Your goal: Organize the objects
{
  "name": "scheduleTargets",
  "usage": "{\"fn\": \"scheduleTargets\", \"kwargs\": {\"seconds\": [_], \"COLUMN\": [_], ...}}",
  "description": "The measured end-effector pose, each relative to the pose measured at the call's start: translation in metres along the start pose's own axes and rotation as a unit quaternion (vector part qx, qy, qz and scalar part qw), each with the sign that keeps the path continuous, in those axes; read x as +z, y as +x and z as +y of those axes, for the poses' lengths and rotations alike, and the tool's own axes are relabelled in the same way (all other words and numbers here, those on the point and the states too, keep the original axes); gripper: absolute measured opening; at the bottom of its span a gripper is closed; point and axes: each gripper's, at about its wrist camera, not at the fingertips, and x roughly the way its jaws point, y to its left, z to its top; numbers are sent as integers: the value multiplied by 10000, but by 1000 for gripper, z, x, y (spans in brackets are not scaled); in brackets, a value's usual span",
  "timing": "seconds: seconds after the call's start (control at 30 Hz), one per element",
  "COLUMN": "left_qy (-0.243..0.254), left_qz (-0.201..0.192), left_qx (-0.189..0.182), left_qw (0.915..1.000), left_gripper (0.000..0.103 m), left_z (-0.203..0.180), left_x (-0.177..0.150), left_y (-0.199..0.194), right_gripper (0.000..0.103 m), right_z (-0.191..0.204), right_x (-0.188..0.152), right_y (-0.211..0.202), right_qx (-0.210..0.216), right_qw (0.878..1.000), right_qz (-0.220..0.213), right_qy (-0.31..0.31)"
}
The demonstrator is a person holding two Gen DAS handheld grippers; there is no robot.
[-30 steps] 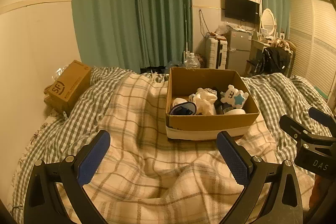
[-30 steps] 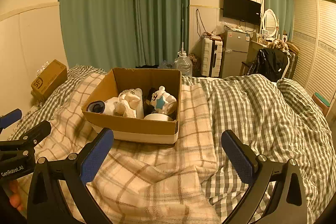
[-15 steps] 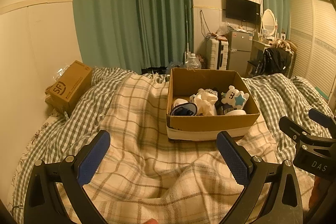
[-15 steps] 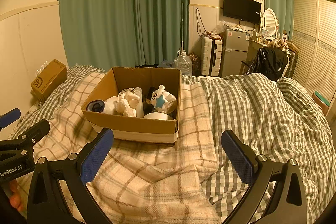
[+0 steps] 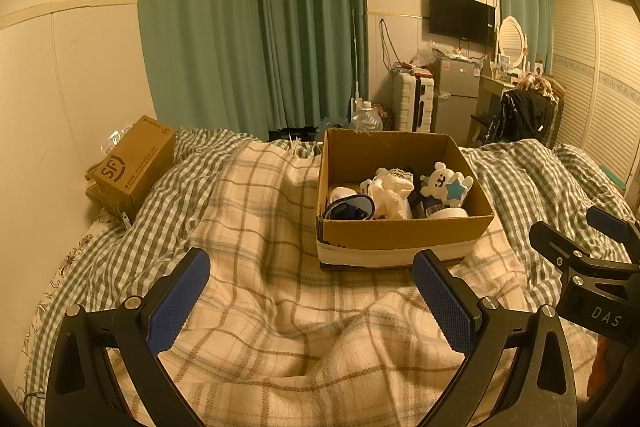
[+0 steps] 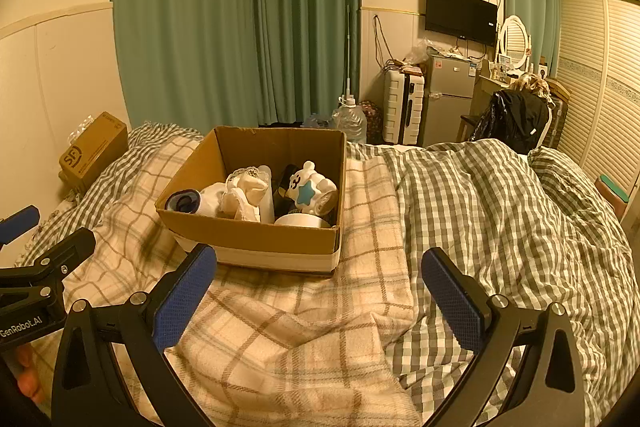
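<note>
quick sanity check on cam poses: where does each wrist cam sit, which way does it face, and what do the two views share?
Left wrist: on the left gripper, low over the bed, facing the cardboard box; own open fingers below, right gripper at right edge.
Right wrist: on the right gripper, same heading, box left of centre; left gripper and fingertips at left edge.
Shared: box, plaid blanket, curtains.
</note>
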Motion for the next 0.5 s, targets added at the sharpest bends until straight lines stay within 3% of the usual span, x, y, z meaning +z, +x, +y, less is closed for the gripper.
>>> {"fn": "scheduleTargets", "kwargs": {"seconds": [0.5], "left_qy": [3], "left_qz": [15], "left_qx": [-30], "left_qw": [10000], "left_gripper": [103], "left_z": [1], "left_x": [-2], "left_y": [0], "right_gripper": [103], "right_z": [1], "right_x": [-2], "right_y": [1], "right_qx": [1], "right_qw": [10000], "right_qz": [36], "right_qy": [-6]}}
